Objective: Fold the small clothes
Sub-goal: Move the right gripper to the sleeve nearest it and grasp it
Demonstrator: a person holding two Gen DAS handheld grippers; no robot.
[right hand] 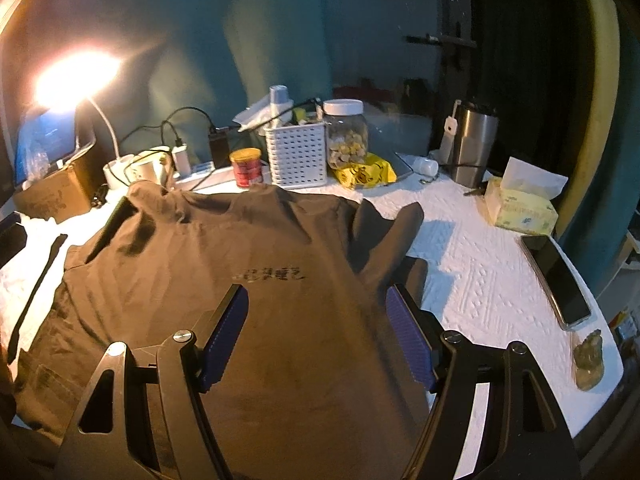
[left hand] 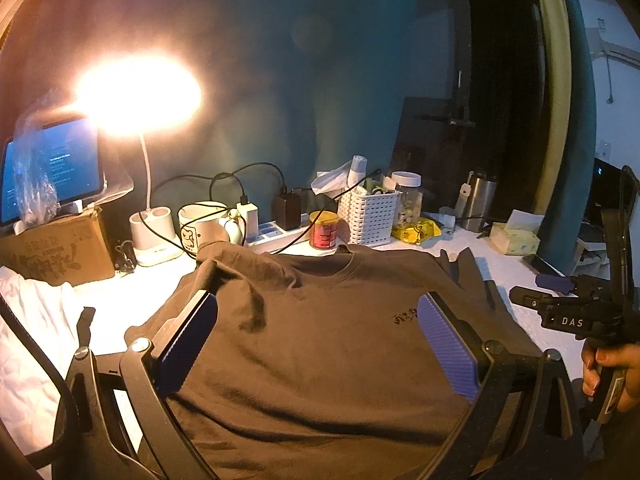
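Note:
A brown T-shirt with a small dark chest print lies front up on the white-covered table, collar toward the far clutter. It also shows in the right wrist view, its right sleeve folded in over the edge. My left gripper is open and empty, held just above the shirt's middle. My right gripper is open and empty above the shirt's right half. In the left wrist view the right gripper sits beyond the shirt's right edge.
Along the back stand a lit desk lamp, a mug, a red can, a white basket, a jar and a steel tumbler. A tissue box and a phone lie at the right.

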